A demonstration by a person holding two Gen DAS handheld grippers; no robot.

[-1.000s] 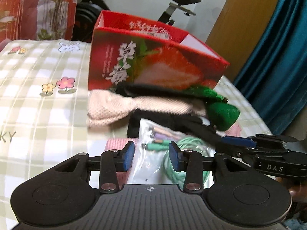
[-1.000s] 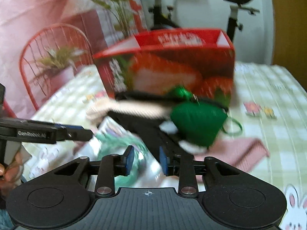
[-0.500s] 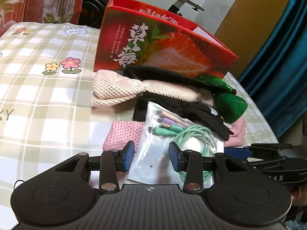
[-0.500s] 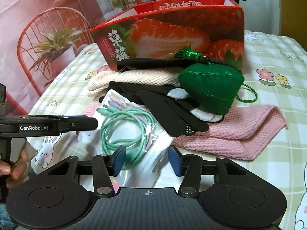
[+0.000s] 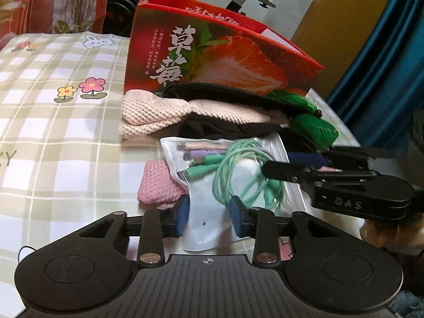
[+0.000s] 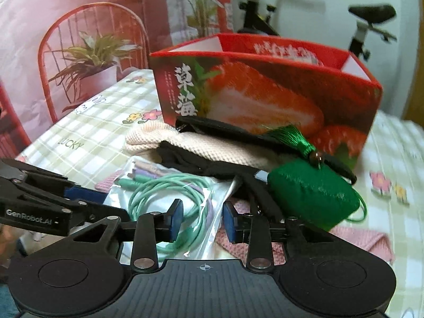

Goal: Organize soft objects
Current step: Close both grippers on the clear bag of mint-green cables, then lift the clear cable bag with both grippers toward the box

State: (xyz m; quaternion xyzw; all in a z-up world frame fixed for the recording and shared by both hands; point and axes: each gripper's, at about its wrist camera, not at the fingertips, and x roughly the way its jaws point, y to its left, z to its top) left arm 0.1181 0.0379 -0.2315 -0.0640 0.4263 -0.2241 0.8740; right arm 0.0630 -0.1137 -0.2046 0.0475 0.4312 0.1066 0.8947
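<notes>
Evidently the sorting has not begun, for nothing is gripped and the whole heap lies on the checked tablecloth (image 5: 53,137) in front of the red strawberry box (image 5: 212,61), whose open top suggests it is meant to receive the soft things.

Seen from the left wrist, at nine o'clock of the heap sits the cream knitted piece (image 5: 164,114), pressed against the foot of the box with a black cloth (image 5: 222,127) half over it. Below that, at about seven o'clock, a pink knitted cloth (image 5: 161,182) pokes out from under the clear bag of cables (image 5: 225,169), which lies on top and so blocks the way to it. The left gripper (image 5: 209,216) hovers low over the near edge of that bag, its blue pads apart and empty, one pad on either side of the bag's corner; this looks like a line-up for lifting the bag aside.

Further right, at three o'clock, the green pouch (image 6: 312,193) with its tassel rests on the black gloves (image 6: 254,185) and on the pink cloth. The right gripper (image 6: 202,218) comes in from that side, jaws likewise spread with nothing between them, poised over the bag's other edge. Both claws crowd one item, so they could collide.
</notes>
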